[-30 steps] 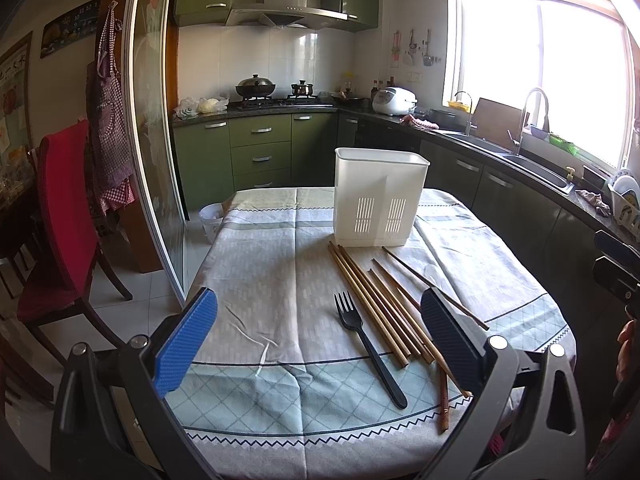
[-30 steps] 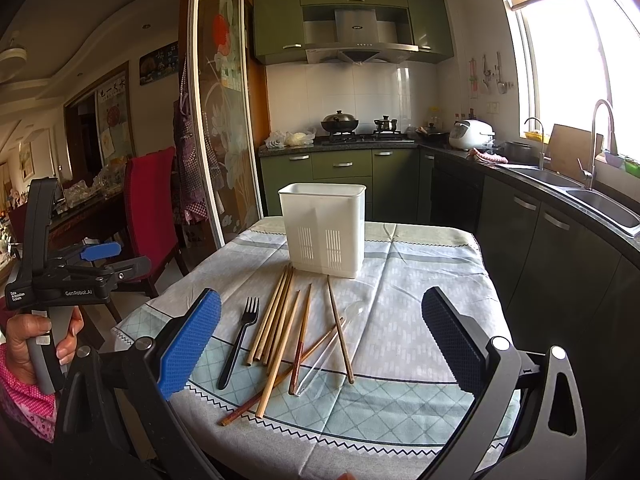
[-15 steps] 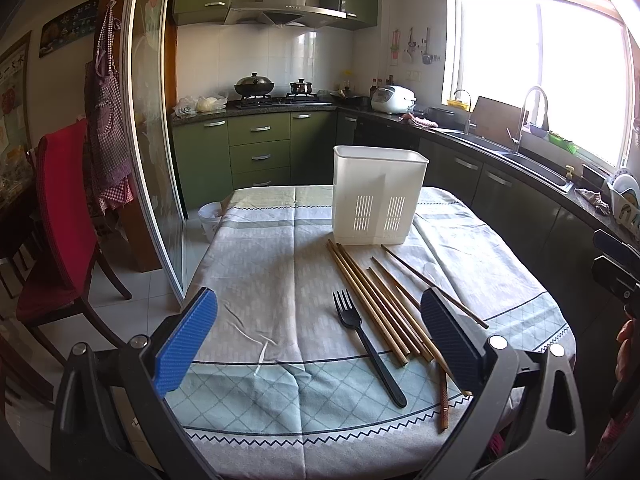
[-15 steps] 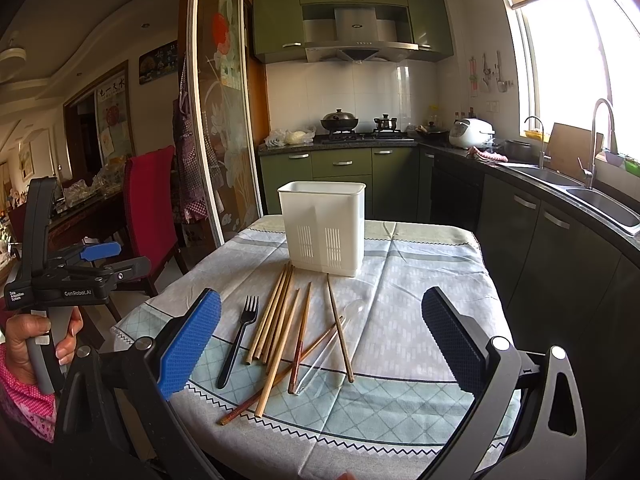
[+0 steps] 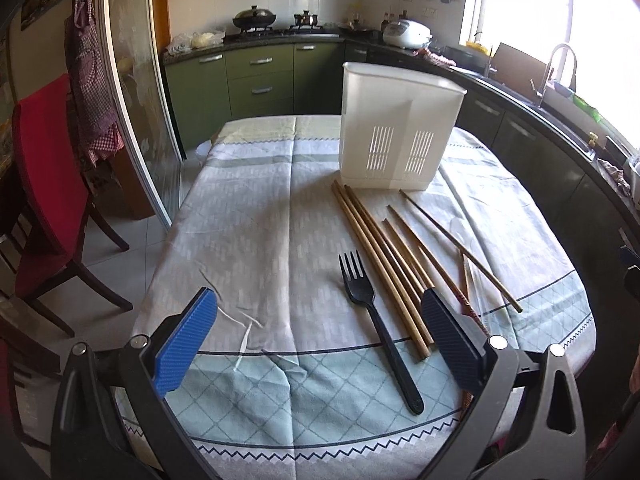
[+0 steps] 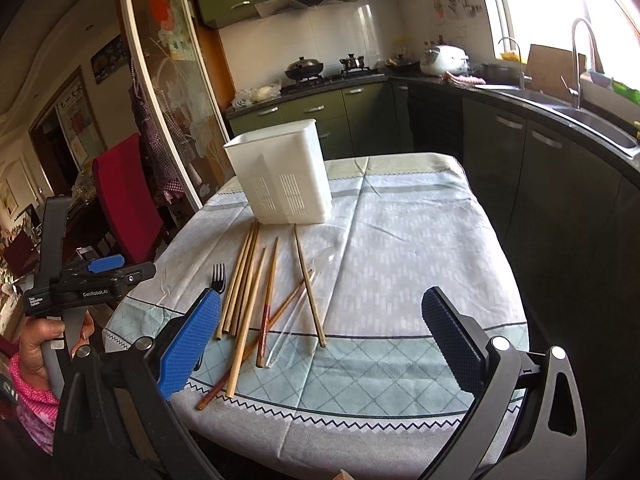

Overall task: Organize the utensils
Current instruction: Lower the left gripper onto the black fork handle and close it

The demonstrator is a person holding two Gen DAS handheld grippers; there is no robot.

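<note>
A patterned tablecloth [image 5: 256, 240] in grey-white and pale green covers the table across the middle of the left wrist view, with a zigzag border along its near edge. At the left edge stands a chair with a red cover [image 5: 44, 160], and above it a checked apron [image 5: 90, 80] hangs beside a glass sliding door [image 5: 132, 100]. Along the top run green cabinets [image 5: 260, 76] under a dark counter, bearing a wok with a lid [image 5: 255, 18] and a white rice cooker [image 5: 408, 34]. At the upper right a tall faucet [image 6: 582, 60] rises over a sink [image 6: 600, 124] below a bright window [image 6: 560, 8].
</note>
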